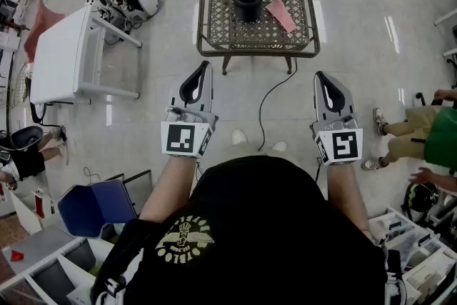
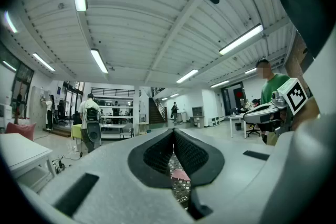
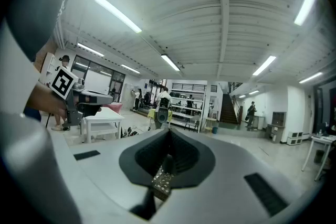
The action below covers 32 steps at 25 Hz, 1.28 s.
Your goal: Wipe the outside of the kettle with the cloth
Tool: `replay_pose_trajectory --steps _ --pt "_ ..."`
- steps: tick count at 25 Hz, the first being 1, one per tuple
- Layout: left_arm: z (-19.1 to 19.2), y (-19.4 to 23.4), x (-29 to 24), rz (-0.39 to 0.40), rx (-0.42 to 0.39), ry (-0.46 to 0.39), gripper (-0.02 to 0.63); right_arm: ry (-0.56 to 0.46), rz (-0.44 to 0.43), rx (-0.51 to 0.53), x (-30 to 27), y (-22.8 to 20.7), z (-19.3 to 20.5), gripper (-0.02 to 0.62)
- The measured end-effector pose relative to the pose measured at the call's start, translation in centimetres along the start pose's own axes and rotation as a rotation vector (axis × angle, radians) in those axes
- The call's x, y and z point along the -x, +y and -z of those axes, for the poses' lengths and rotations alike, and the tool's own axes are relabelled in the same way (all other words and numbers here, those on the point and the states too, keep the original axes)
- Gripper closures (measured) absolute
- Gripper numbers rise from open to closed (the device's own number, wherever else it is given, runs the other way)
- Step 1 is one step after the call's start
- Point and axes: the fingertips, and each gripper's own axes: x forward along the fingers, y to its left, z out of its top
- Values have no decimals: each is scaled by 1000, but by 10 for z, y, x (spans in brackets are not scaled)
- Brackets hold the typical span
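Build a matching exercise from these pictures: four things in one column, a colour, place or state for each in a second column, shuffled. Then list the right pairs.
Things
1. kettle
2. cloth
3. lattice table
4. right gripper

Descriptions
A. pink, lying flat
B. jaws shut, holding nothing
C. black, standing near the table's middle
D. on the floor ahead of the person

Pairs: 1-C, 2-A, 3-D, 4-B

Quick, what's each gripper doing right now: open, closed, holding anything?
Left gripper: closed, nothing between its jaws.
Right gripper: closed, nothing between its jaws.
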Motion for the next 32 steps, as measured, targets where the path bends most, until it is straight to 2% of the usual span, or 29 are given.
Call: replay_pose_trajectory --steps 13,20,26,32 --pt "4 27 -6 21 38 -22 603 -26 16 -40 -17 14 -8 584" --pt "10 33 -14 57 26 -4 603 -7 42 -55 -24 16 -7 584" --pt "3 45 -27 88 14 -28 603 -16 69 -61 -40 9 -15 584" --pt "20 43 -28 108 38 -8 603 7 93 -72 -25 11 -11 584"
